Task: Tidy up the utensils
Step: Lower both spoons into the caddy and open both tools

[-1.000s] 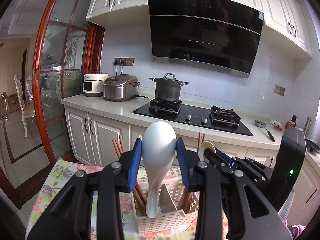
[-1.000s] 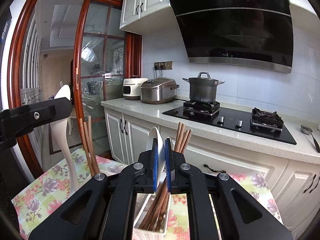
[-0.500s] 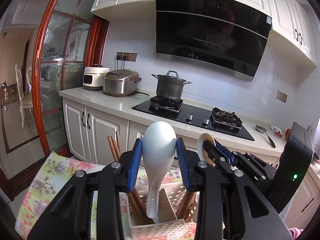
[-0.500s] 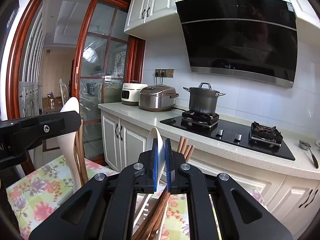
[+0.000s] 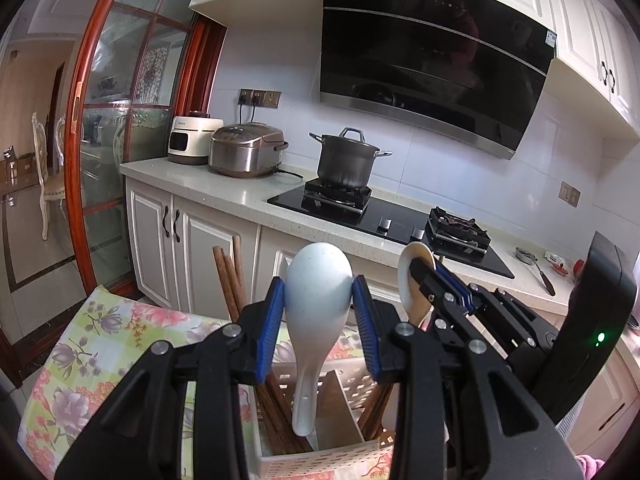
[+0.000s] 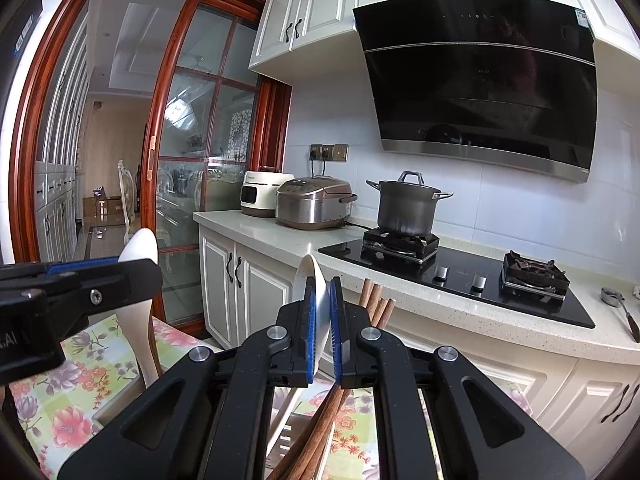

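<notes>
Both tongs are clenched on spoons above a cream perforated plastic utensil basket [image 5: 320, 462] that stands on a floral tablecloth [image 5: 100, 344]. Left gripper [image 5: 319, 304] squeezes the bowl of a pale blue ceramic soup spoon [image 5: 318, 292] between its blue pads, bowl up and handle hanging down, so that the handle's tip sits inside the basket's middle compartment, just ahead of and below the fingers. Brown wooden chopsticks [image 5: 230, 280] lean out of the compartment to the left of those fingers, and more stand in the one to the right. Right gripper [image 6: 325, 322] pinches the thin edge of a white ceramic soup spoon [image 6: 314, 296], bowl upward; its handle drops behind the fingers, and whether it reaches the basket is hard to say from here. Another bundle of chopsticks rises just right of the right gripper's fingers. Beyond both tongs, well apart, a grey lidded pot [image 6: 408, 206] stands on a black glass hob [image 6: 460, 280].
</notes>
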The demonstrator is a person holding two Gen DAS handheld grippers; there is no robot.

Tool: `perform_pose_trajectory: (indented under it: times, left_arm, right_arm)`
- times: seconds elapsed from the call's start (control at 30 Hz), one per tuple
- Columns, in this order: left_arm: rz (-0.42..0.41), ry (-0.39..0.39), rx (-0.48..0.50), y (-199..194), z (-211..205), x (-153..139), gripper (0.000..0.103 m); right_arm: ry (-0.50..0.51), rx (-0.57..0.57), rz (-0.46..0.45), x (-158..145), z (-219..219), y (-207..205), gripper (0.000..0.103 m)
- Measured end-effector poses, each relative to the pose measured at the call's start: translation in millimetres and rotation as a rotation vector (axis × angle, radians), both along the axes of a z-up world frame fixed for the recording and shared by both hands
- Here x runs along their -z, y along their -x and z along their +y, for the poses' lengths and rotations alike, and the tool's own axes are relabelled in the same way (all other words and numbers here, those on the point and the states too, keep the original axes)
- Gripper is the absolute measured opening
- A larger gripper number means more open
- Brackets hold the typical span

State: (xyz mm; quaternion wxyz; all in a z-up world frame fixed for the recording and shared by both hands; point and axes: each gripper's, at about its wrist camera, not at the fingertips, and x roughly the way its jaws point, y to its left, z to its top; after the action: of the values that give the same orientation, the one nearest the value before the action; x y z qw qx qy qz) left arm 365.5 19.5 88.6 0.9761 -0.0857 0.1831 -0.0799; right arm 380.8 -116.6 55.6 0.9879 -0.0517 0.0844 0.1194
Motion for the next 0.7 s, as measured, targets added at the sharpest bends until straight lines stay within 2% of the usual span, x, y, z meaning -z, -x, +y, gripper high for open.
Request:
perform_pose_trajectory:
  times: [0.27, 0.43, 0.7]
  left_arm:
    - [0.021, -0.001, -0.016, -3.9, 1.6, 9.0, 0.035]
    - [0.006, -0.019, -0.022, -0.4, -1.0, 7.0, 0.036]
    - [0.008, -0.022, -0.062, 12.5, 5.3, 11.1, 0.045]
  right_arm:
    - [-0.004, 0.009, 0.014, 11.8, 0.6, -7.3, 0.008]
    - [-0.028, 0.009, 0.030, 12.3, -5.0, -9.3, 0.008]
    - [-0.037, 0.001, 0.052, 12.4, -9.0, -1.8, 0.011]
